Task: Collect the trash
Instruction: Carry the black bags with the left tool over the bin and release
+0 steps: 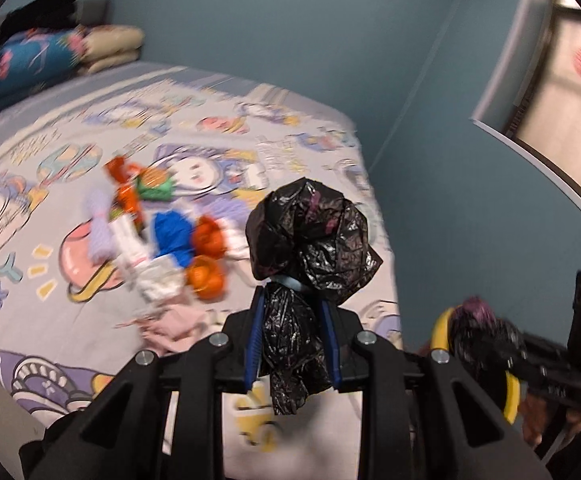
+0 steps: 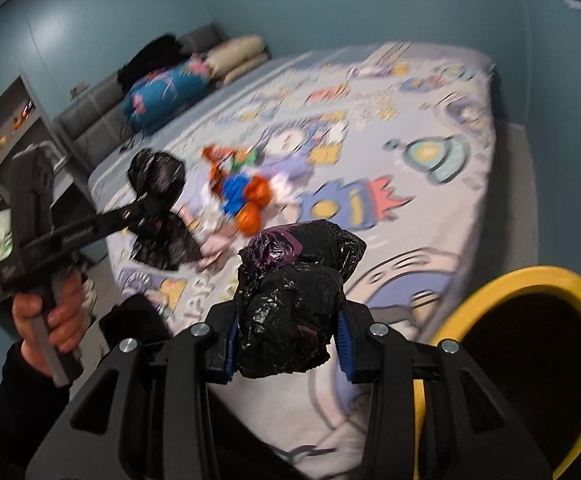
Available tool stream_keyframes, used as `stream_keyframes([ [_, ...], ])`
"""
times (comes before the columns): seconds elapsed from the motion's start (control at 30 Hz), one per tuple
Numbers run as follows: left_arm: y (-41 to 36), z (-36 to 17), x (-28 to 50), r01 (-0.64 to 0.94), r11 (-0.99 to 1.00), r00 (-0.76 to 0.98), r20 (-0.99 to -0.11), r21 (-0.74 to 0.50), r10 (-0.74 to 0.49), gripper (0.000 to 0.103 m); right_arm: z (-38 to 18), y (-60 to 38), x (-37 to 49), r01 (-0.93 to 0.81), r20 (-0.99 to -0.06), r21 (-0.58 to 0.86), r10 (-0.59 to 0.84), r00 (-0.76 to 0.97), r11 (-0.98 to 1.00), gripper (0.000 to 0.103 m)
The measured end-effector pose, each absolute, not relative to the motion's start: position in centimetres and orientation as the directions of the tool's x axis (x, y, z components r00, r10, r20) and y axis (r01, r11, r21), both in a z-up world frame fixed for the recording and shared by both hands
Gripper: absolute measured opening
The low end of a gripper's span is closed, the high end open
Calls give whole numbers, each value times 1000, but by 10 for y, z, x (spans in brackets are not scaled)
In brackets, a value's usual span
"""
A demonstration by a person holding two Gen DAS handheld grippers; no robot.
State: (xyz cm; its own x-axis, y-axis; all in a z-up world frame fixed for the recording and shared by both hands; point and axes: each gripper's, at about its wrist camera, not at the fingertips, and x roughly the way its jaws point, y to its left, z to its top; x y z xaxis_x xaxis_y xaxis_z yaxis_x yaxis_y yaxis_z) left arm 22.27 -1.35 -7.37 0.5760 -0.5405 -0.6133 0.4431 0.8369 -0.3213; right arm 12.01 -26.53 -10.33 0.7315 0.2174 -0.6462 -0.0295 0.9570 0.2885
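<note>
A: What does the left gripper [image 1: 292,332] hold?

B: A crinkled, glossy black plastic bag [image 1: 310,236], bunched into a ball above the blue pads, its tail hanging down. The jaws are clamped on its neck.

A: And the right gripper [image 2: 288,336]?

B: It is clenched on another shiny black wad [image 2: 294,280].

A: Where is the trash [image 1: 162,236]?

B: It lies heaped on the printed bed sheet [image 1: 70,152]: orange, blue and white crumpled pieces, blurred. A yellow-rimmed round bin [image 2: 530,280] stands beside the bed.
</note>
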Motion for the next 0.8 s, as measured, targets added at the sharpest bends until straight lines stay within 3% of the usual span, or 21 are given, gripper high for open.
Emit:
stream_keyframes([
  [0.23, -78, -48, 177, 566, 786, 565, -578, -248, -589, 24, -81, -327, 88, 122, -600, 270, 67, 797, 955, 36],
  [0.5, -162, -44, 146, 711, 667, 425, -621, -221, -658, 24, -62, -391, 49, 301, -552, 276, -106, 827, 913, 36],
  [0.8, -222, -68, 125, 779, 576, 289, -673, -248, -681, 24, -63, -426, 32, 363, -545, 348, -129, 829, 865, 37],
])
